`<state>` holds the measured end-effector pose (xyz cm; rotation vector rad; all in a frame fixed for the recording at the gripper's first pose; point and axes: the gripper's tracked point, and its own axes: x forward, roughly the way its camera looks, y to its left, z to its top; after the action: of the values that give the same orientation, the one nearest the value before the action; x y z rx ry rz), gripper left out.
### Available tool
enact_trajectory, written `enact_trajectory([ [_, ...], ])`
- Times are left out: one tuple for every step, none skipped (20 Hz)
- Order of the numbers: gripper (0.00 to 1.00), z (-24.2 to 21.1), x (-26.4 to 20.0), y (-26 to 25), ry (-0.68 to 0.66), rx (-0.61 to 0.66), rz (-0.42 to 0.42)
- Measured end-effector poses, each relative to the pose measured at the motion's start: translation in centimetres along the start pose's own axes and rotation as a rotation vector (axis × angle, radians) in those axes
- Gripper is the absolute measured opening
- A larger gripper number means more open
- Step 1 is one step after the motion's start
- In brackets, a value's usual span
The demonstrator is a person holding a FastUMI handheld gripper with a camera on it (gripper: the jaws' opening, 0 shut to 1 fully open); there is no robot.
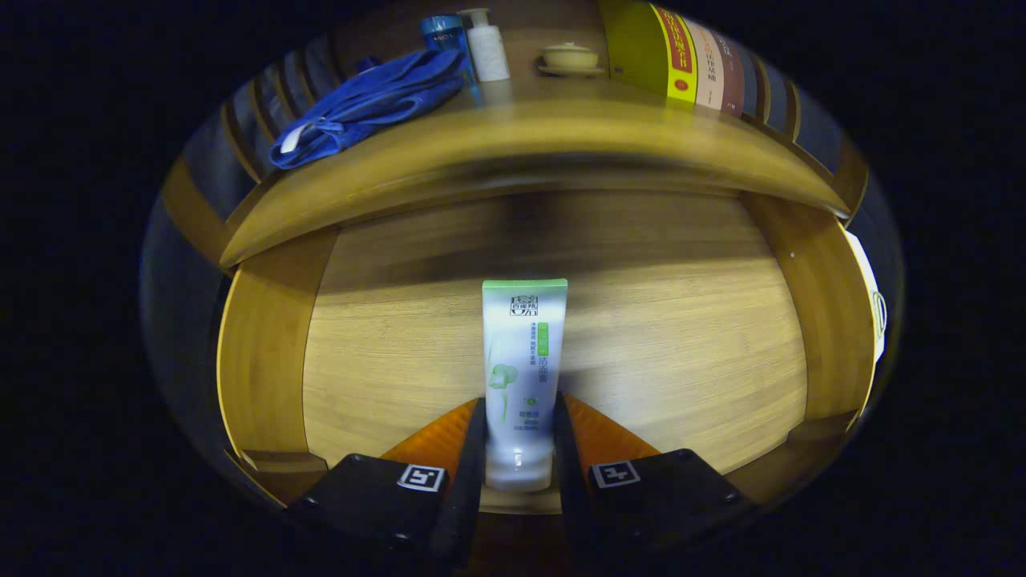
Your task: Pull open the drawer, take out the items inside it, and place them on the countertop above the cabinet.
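A white tube with a green end band and green leaf print (523, 361) stands between my two fingers, its lower part pinched by both. My gripper (519, 417) is shut on this tube. Below and behind it lies the open wooden drawer (681, 353), its floor bare around the tube. The tube's green end points toward the cabinet. Above the drawer runs the wooden countertop (561, 136).
On the countertop a blue cloth (373, 100) lies at the left, with a white pump bottle (487, 46) and a blue container (442, 32) behind it. A small cream lidded dish (570, 58) sits at the back, and several books (689, 64) stand at the right.
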<state>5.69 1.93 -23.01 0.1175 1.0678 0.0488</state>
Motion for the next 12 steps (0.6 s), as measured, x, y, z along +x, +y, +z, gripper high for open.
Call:
enact_trajectory([
  [0.53, 0.3, -0.9, 0.4, -0.032, -0.001, 0.013],
  [0.53, 0.5, -2.0, 0.3, -0.05, -0.008, 0.032],
  [0.53, 0.8, -3.3, 0.4, -0.071, -0.006, 0.056],
  [0.52, 0.8, -4.7, 0.6, -0.082, -0.007, 0.082],
  [0.52, 1.0, -6.1, 1.0, -0.101, 0.001, 0.104],
  [0.53, 1.2, -7.6, 1.2, -0.117, -0.009, 0.121],
  [0.53, 1.8, -9.0, 1.4, -0.146, -0.017, 0.128],
  [0.53, 1.9, -10.5, 1.9, -0.172, -0.027, 0.134],
  [0.53, 2.5, -11.8, 2.0, -0.196, -0.028, 0.142],
  [0.53, 3.2, -12.7, 2.1, -0.224, -0.02, 0.154],
  [0.52, 3.9, -13.5, 2.1, -0.251, -0.011, 0.166],
  [0.52, 4.8, -13.8, 2.1, -0.27, -0.004, 0.176],
])
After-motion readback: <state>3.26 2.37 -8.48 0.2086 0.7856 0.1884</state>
